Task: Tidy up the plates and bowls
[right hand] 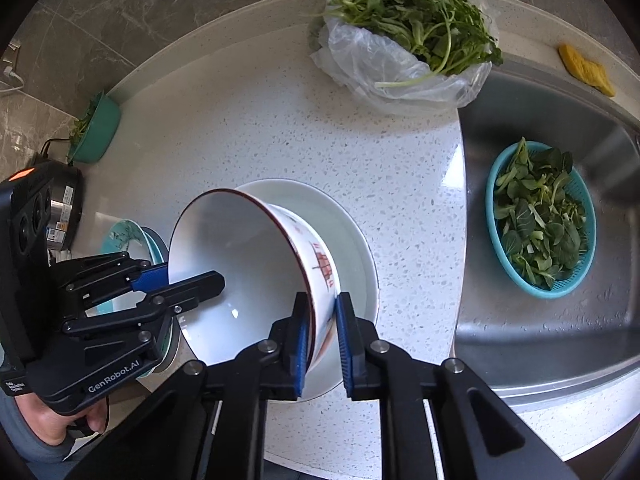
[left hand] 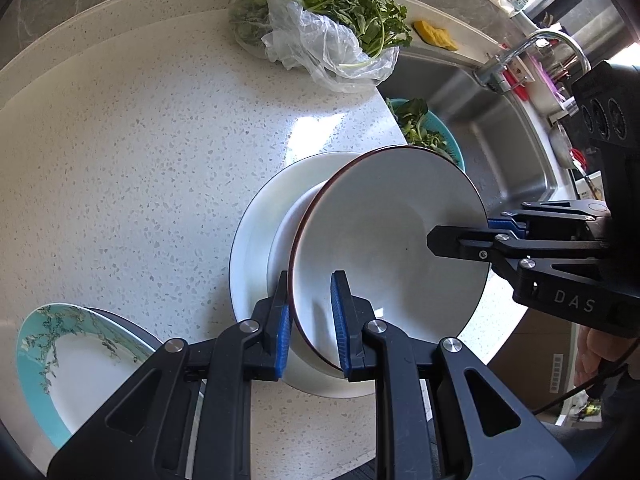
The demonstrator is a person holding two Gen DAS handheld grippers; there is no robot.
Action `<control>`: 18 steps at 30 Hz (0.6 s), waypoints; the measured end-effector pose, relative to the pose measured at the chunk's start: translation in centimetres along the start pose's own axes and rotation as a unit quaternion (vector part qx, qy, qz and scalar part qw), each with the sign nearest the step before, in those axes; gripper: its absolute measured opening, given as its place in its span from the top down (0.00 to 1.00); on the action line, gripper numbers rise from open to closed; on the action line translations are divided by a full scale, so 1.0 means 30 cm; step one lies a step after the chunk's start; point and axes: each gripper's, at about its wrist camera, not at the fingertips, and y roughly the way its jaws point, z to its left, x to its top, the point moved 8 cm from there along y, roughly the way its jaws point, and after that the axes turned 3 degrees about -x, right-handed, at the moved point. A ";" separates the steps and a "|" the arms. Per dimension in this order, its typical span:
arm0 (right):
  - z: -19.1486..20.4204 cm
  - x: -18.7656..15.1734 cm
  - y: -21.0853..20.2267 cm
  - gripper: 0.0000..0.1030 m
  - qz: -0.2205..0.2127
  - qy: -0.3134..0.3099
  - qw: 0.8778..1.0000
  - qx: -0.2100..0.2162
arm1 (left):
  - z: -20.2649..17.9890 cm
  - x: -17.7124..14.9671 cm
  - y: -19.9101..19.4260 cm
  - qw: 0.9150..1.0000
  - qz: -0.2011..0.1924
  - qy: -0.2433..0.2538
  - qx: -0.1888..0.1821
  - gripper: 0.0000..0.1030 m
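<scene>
While tilted on its side above the white plate (left hand: 256, 216), bowl (left hand: 384, 240) held at two points of its rim — mouth turned toward the left-hand side, foot toward the sink (right hand: 560, 340). Red-brown rim line and a red painted motif on the outer wall, seen in the right wrist view.

Left gripper (left hand: 310, 320): fingers nearly closed, blue pads astride the bowl's rim, one pad outside the wall and one inside. Pressing on the wall looks likely; full contact of the inner pad cannot be confirmed from the left wrist view.

Right gripper (right hand: 322, 332): fingers likewise nearly closed on the opposite part of the rim, one pad inside, one against the painted outer wall. Taken as gripped.

Position of the bowl: over the shallow white plate, which lies flat on the speckled worktop (left hand: 140, 140) just beside the sink. Lower edge of the bowl appears to touch or nearly touch the plate's well; cannot tell which.

Deciding relation — bowl's axis lies close to level, not upright, with both grips on the rim at roughly opposite points. Judged: setting it down on its foot calls for rotating the mouth upward about the line between the two grips, then lowering onto the plate's centre.

Elsewhere: patterned turquoise plate (left hand: 68, 360) on a small stack to the left, well apart. Bagged greens (right hand: 408, 28) at the far worktop edge; turquoise colander (right hand: 540, 216) of leaves inside the sink.

Risk, judged: glazed rim slipping between pads during rotation.
</scene>
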 end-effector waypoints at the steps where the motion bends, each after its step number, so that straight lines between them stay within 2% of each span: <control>1: 0.000 0.000 0.000 0.86 -0.001 -0.002 1.000 -0.002 | -0.003 -0.001 -0.001 1.000 -0.001 0.001 0.001 0.84; 8: -0.015 0.013 0.007 0.90 -0.005 -0.015 1.000 -0.015 | -0.011 -0.005 -0.023 1.000 -0.007 -0.009 -0.004 0.83; 14: 0.000 0.015 0.004 0.90 -0.009 -0.031 0.999 -0.023 | -0.006 -0.010 -0.059 0.999 -0.031 -0.020 -0.010 0.63; 18: 0.009 0.017 0.007 0.90 -0.009 -0.037 0.999 -0.025 | -0.001 -0.017 -0.069 0.999 -0.035 -0.021 -0.010 0.62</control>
